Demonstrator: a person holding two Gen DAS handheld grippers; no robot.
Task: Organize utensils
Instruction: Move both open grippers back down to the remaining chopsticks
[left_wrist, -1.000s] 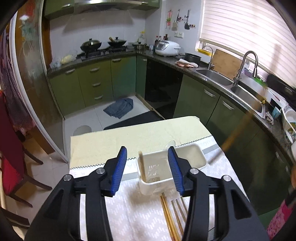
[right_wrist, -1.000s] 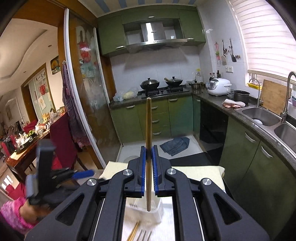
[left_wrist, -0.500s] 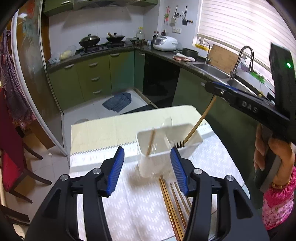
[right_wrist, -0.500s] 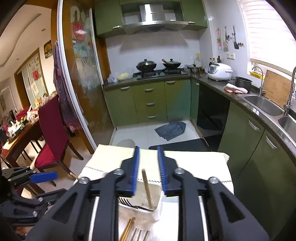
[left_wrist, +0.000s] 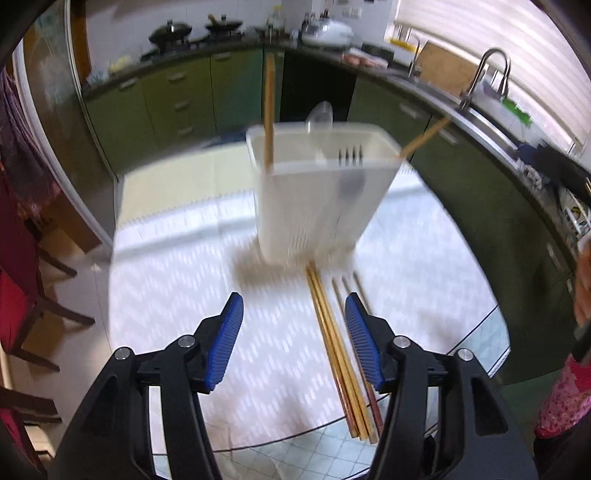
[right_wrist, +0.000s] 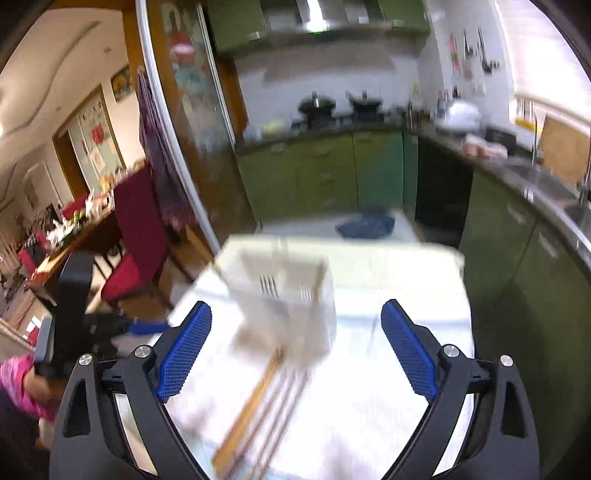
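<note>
both my grippers, left (left_wrist: 293, 338) and right (right_wrist: 295, 350), are wide apart holding nothing, holder (left_wrist: 317, 199) upright on the surface (left_wrist: 166, 280) with chopsticks (left_wrist: 341, 360) lying just in front, so a sloppy reach could knock it over

The utensil holder (left_wrist: 317, 195) stands on the table (left_wrist: 177, 295). In it, one chopstick (left_wrist: 269, 110) leans at its left end, another (left_wrist: 424, 137) at its right, with fork tines (left_wrist: 350, 152) between. Just before the holder, loose chopsticks (left_wrist: 336, 347) lie on the table.
</note>
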